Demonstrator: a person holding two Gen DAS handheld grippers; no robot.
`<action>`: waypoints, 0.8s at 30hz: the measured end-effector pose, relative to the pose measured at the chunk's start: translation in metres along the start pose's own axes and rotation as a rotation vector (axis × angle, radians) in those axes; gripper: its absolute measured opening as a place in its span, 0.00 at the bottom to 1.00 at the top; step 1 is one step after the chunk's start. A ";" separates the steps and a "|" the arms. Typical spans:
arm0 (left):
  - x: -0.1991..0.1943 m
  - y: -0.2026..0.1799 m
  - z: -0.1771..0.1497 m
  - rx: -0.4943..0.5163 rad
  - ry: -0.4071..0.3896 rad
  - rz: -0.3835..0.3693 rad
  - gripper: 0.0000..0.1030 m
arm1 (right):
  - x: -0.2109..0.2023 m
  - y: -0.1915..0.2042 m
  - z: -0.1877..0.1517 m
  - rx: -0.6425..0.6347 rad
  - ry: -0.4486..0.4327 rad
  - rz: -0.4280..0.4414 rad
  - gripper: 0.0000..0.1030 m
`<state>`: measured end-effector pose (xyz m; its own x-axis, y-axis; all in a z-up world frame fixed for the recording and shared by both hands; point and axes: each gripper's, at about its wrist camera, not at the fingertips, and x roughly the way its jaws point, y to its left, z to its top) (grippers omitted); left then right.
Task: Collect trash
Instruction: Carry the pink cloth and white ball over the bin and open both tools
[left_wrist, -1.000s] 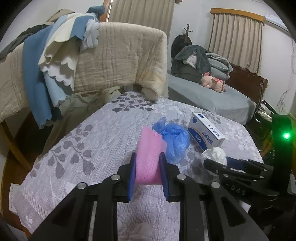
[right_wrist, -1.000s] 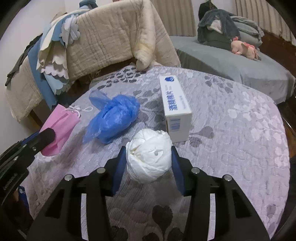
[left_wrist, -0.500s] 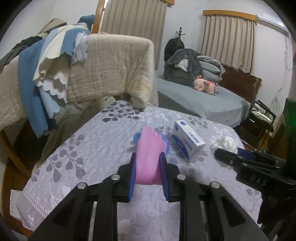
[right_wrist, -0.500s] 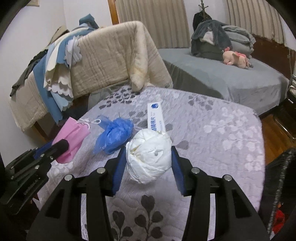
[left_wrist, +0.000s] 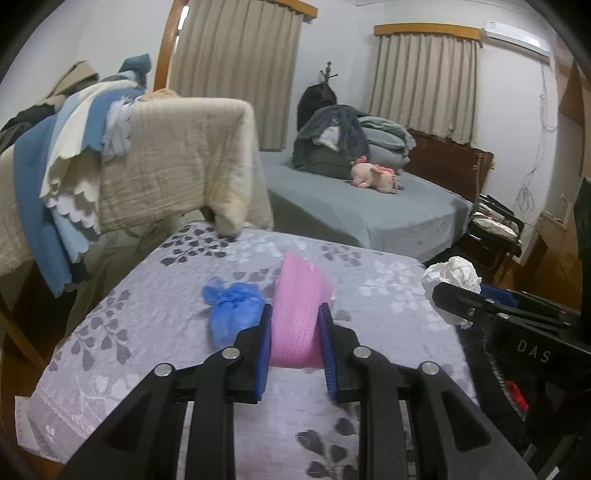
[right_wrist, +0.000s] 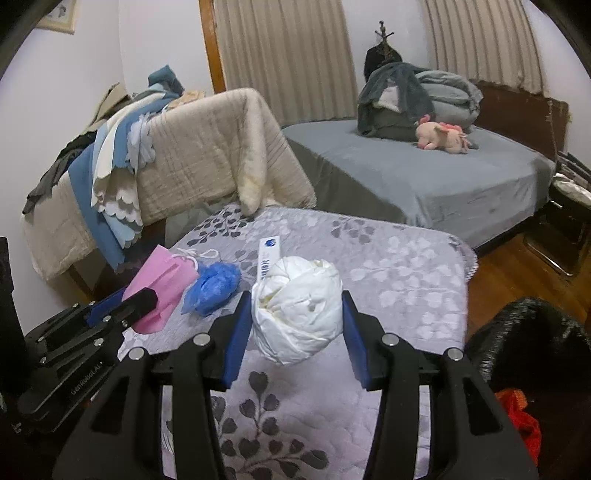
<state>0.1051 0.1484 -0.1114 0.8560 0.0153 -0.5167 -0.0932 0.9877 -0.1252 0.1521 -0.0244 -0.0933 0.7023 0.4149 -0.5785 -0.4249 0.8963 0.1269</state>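
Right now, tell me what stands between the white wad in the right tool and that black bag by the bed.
Nothing visible does. The right tool holds the white paper wad above the leaf-print bed cover. The black bag sits low at its right, past the cover's edge, with open air between.

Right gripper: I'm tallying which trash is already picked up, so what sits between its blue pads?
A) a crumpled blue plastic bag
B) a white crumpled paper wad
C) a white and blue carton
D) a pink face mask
B: in the right wrist view the right gripper has its blue pads pressed on both sides of the white crumpled paper wad, lifted clear of the quilt.
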 end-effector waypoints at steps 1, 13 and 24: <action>-0.002 -0.006 0.001 0.007 -0.002 -0.009 0.23 | -0.007 -0.005 0.000 0.005 -0.008 -0.008 0.44; -0.017 -0.066 0.006 0.067 -0.011 -0.109 0.23 | -0.070 -0.052 -0.007 0.049 -0.068 -0.096 0.44; -0.028 -0.130 0.007 0.134 -0.014 -0.221 0.23 | -0.118 -0.097 -0.020 0.091 -0.111 -0.195 0.44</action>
<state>0.0970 0.0206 -0.0753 0.8550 -0.2018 -0.4778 0.1642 0.9791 -0.1197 0.0991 -0.1638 -0.0535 0.8266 0.2424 -0.5080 -0.2252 0.9695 0.0962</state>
